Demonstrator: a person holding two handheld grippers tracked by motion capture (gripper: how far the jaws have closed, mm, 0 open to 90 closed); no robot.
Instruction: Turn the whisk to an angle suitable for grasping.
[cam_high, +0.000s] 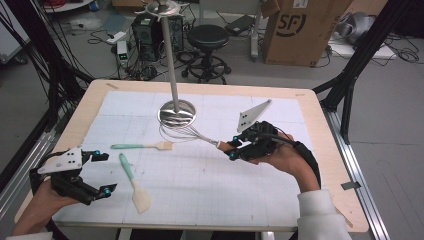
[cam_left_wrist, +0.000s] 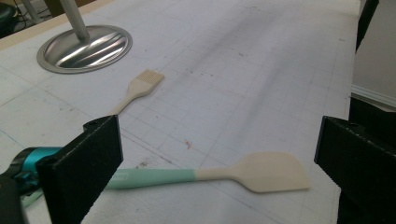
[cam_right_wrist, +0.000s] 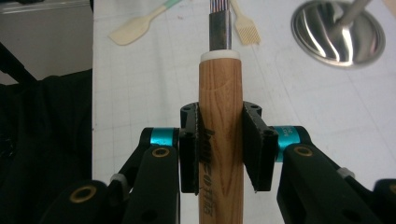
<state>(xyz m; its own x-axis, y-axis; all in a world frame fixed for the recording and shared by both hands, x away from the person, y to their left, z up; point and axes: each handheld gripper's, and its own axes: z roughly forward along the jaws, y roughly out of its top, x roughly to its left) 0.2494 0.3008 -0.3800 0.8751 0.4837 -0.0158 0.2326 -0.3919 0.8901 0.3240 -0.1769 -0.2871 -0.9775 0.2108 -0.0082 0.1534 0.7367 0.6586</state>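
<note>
A whisk with a wooden handle (cam_right_wrist: 220, 93) is clamped between the pads of my right gripper (cam_right_wrist: 220, 144). In the high view that right gripper (cam_high: 235, 147) hangs above the mat right of centre, and the whisk's wire loops (cam_high: 182, 131) point left toward the stand. My left gripper (cam_high: 106, 173) rests at the near left with its jaws wide apart and nothing between them. A spatula (cam_left_wrist: 261, 171) with a teal handle lies on the mat just ahead of the left gripper (cam_left_wrist: 219, 154). Farther off lies a small pastry brush (cam_left_wrist: 140, 86).
A metal stand with a round shiny base (cam_high: 176, 112) and a tall pole rises at the back centre of the white gridded mat (cam_high: 260, 190). The spatula (cam_high: 134, 182) and brush (cam_high: 142, 146) lie left of centre. A stool, boxes and cables sit beyond the table.
</note>
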